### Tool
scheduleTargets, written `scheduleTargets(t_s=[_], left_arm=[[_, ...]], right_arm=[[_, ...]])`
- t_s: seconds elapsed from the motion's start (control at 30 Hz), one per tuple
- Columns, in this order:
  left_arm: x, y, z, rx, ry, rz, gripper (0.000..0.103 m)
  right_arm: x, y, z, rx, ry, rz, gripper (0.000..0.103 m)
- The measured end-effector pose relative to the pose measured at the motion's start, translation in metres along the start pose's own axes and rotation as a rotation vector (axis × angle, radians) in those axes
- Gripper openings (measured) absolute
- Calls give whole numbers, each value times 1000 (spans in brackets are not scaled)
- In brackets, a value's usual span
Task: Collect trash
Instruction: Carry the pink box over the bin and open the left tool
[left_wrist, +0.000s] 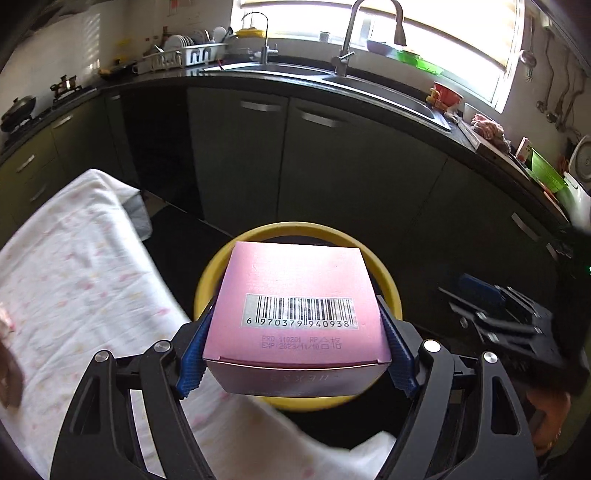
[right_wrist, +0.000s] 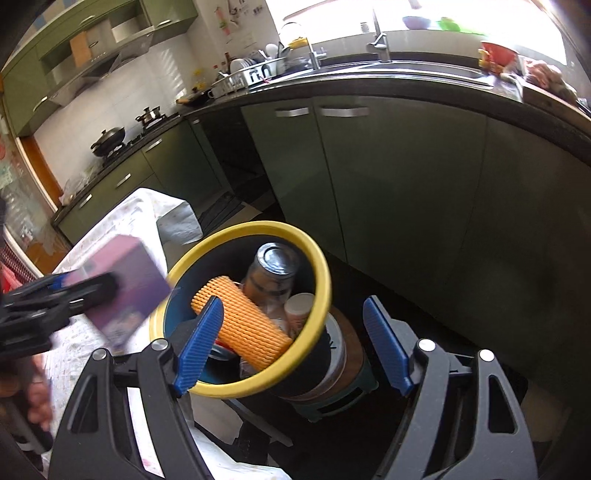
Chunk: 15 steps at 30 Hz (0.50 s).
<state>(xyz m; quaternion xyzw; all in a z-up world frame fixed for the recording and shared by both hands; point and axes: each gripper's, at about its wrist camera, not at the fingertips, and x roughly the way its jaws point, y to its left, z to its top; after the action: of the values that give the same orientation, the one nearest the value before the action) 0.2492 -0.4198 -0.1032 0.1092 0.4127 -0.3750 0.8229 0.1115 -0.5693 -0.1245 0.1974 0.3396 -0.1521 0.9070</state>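
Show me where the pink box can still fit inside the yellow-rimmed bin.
Most bare room is on the bin's left side, dark wall beside the orange mesh sleeve. The right and far side are crowded: a jar and a paper cup pack against the rim. The pink box sits in the left hand-held gripper.

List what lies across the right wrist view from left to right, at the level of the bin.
Left gripper shut on the pink box → yellow-rimmed bin holding the orange foam net, a jar and a paper cup → right gripper, open, its right finger past the bin.
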Motion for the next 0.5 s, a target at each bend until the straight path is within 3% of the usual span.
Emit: scheduleTargets(t_s=[0.2, 0.3, 0.5], left_arm=[[44, -2, 13, -38, -10, 63, 88], [26, 9, 11, -85, -28, 40, 90], [-47, 29, -5, -110, -58, 16, 96]], right_arm=[[-8, -11, 2, 17, -13, -15, 75], [-10, -13, 4, 21, -21, -26, 76], [-5, -5, 3, 5, -2, -9, 76]])
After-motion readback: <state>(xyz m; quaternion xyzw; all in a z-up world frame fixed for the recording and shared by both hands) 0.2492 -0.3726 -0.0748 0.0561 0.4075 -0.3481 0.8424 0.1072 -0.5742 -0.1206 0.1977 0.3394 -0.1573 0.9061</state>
